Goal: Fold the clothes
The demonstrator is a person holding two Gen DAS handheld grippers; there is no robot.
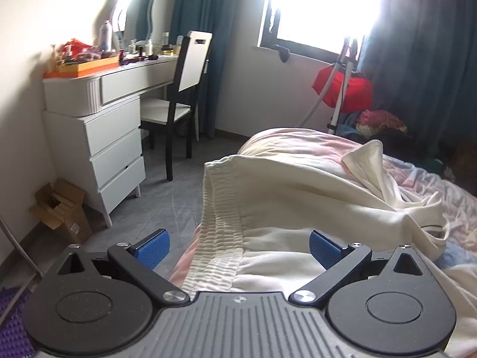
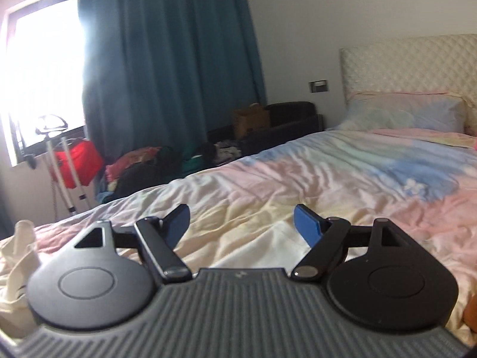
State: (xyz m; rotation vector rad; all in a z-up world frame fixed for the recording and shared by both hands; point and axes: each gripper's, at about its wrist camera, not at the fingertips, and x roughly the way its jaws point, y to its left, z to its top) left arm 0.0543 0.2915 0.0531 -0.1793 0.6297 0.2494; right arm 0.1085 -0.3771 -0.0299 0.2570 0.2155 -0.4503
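Observation:
A cream garment [image 1: 298, 191] with a ribbed elastic waistband [image 1: 220, 226] lies crumpled on the bed [image 1: 441, 185]. My left gripper [image 1: 238, 249] is open, its blue pads on either side of the waistband end, just above the cloth. My right gripper [image 2: 241, 226] is open and empty above the pastel bedcover [image 2: 328, 179]. A part of the cream garment [image 2: 18, 256] shows at the left edge of the right wrist view, and a cream patch [image 2: 283, 238] lies between the right gripper's fingers.
A white dresser [image 1: 101, 137] with cluttered top and a chair [image 1: 182, 95] stand left of the bed. A cardboard box [image 1: 62, 211] sits on the floor. A pile of clothes [image 2: 143, 167] and a red item on a stand [image 2: 77, 161] lie by the window. Pillow [image 2: 405, 113] at the headboard.

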